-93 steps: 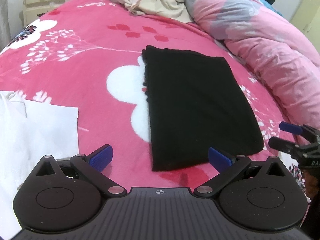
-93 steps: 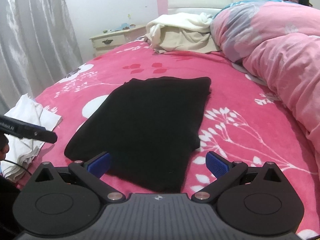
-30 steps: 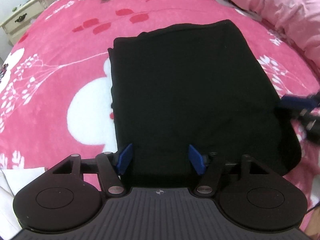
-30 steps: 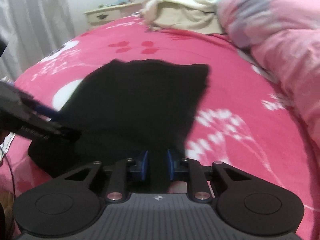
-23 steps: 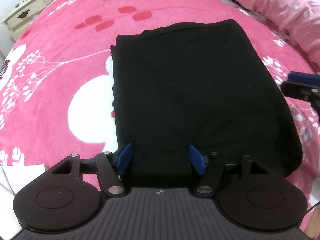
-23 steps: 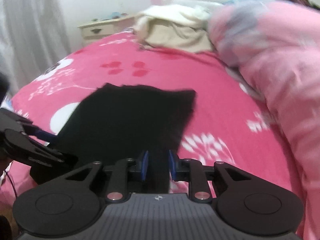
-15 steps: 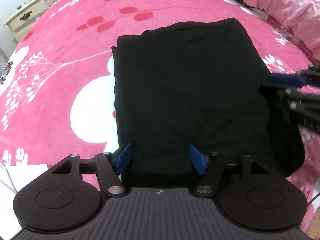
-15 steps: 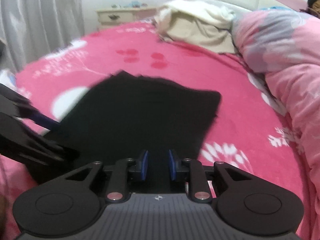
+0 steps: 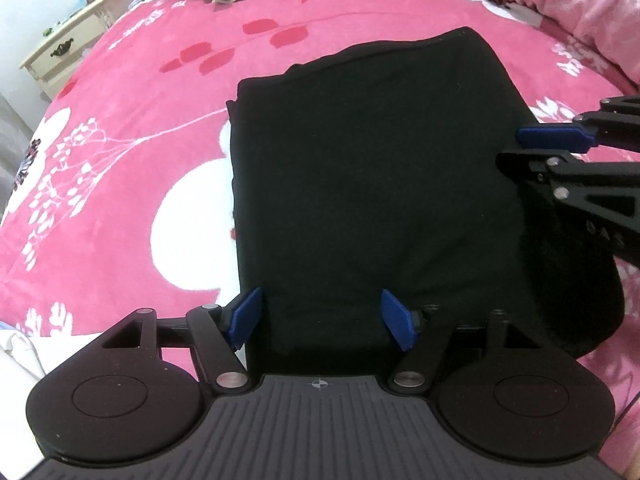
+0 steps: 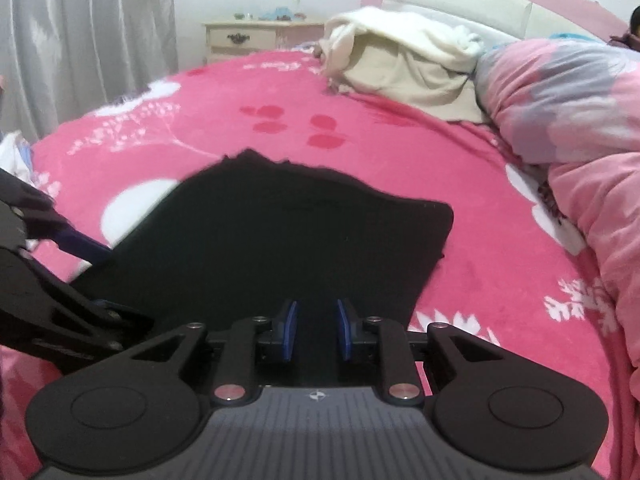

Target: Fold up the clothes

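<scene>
A black folded garment (image 9: 372,168) lies flat on the pink flowered bedspread (image 9: 120,184). My left gripper (image 9: 320,320) stands open low over its near edge, with that edge between the blue pads and the left pad at the garment's left border. My right gripper (image 10: 316,330) is shut on the black cloth, which fills the narrow gap between its pads. In the left wrist view the right gripper (image 9: 516,150) reaches in from the right over the garment, and the cloth's right side (image 9: 568,288) bulges up under it. A finger of the left gripper (image 10: 80,246) shows at the left of the right wrist view.
A cream blanket heap (image 10: 404,64) lies at the head of the bed. A rolled pink quilt (image 10: 580,128) runs along the right side. A cream nightstand (image 10: 244,38) and grey curtain (image 10: 92,32) stand behind. White cloth (image 9: 16,360) lies by my left gripper.
The right gripper has come in from the right edge over the garment, lifting the cloth's right side with it. The left gripper has stayed at the near edge.
</scene>
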